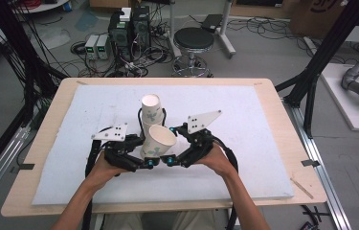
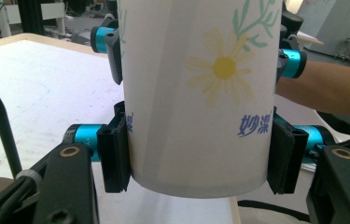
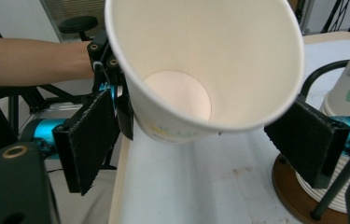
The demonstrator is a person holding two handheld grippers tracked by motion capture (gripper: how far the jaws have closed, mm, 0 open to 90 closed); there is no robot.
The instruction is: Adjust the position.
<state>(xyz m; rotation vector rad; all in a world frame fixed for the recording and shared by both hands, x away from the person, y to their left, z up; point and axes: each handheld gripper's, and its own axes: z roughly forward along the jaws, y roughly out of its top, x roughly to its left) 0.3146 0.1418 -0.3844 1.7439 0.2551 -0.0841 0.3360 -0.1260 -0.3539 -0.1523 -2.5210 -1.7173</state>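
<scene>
Forearms low, left gripper (image 1: 141, 160) jaws clamping paper cup (image 1: 159, 141) — right gripper (image 1: 173, 155) jaws open, white-padded table (image 1: 244, 143), cabled floor (image 1: 263, 48).

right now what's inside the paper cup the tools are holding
Nothing: in the right gripper view the paper cup faces the camera mouth first, showing bare white walls and a clean round bottom. The left tool clamps it near the base. A sliver of the inside behind the near rim is hidden.

Paper cup (image 1: 158, 141) before cup stack (image 1: 151, 111)

A wooden table (image 1: 282, 124) carries a white foam sheet (image 1: 244, 143).
</scene>
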